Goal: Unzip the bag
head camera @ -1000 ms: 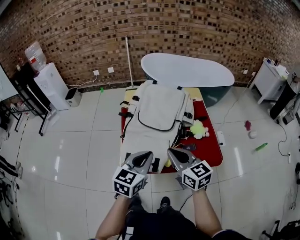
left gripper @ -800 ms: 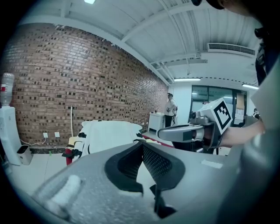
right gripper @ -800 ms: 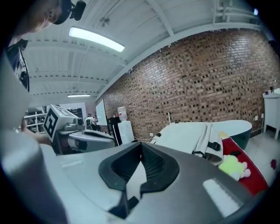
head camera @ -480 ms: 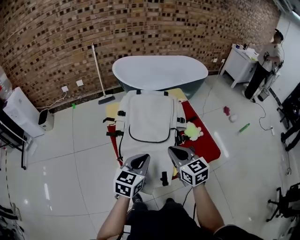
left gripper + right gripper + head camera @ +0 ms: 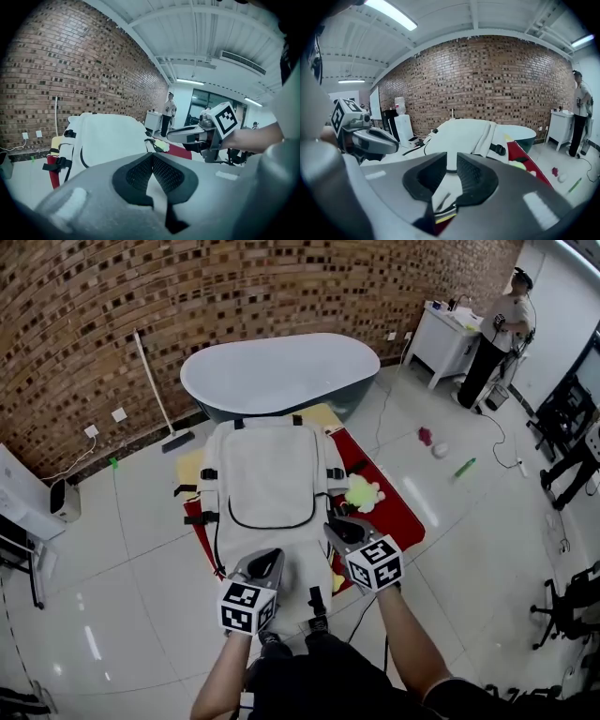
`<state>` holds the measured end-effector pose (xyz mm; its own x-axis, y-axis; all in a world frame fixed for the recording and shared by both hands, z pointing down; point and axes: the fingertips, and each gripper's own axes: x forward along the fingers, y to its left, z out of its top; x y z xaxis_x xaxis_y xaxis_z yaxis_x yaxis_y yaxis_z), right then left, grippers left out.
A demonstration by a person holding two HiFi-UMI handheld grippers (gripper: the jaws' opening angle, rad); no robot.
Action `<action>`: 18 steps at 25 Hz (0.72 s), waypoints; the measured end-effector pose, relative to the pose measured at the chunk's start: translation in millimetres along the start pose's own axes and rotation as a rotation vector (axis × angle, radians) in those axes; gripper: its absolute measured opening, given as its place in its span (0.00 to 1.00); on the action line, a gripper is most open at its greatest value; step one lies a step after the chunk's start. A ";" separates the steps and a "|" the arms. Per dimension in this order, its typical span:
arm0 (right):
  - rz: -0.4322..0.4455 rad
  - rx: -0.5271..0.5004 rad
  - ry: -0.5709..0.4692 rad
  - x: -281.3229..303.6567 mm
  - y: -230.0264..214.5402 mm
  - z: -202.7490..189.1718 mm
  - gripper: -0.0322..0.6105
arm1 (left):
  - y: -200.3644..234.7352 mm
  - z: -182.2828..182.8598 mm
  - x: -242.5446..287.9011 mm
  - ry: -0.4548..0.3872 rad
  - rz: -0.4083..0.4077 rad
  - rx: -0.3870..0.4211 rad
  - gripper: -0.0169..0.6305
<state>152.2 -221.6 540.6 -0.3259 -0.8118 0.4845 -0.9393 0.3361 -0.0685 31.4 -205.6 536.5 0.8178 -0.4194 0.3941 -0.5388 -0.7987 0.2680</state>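
The left gripper (image 5: 266,564), clenched on nothing, has drawn up to the near end of the white bag (image 5: 272,465), which lies flat on the red mat (image 5: 398,512) with its zip (image 5: 272,526) closed. The right gripper (image 5: 339,529), slightly parted and empty, now hangs over the bag's near right edge. Unzipping has not begun.
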 end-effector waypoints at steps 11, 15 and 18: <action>0.068 -0.213 0.162 73.1 -70.3 -20.2 0.18 | -8.5 -4.8 30.3 0.064 0.080 -0.002 0.03; 0.109 -0.279 0.216 94.4 -77.7 -32.4 0.20 | -5.7 -10.4 29.5 0.071 0.127 -0.015 0.03; 0.151 -0.338 0.243 97.4 -73.4 -37.6 0.11 | -4.6 -11.8 26.4 0.071 0.142 -0.034 0.03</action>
<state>193.5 -307.4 625.6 -0.3844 -0.6189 0.6850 -0.7818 0.6128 0.1150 53.0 -207.9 556.0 0.7175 -0.4944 0.4908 -0.6552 -0.7181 0.2345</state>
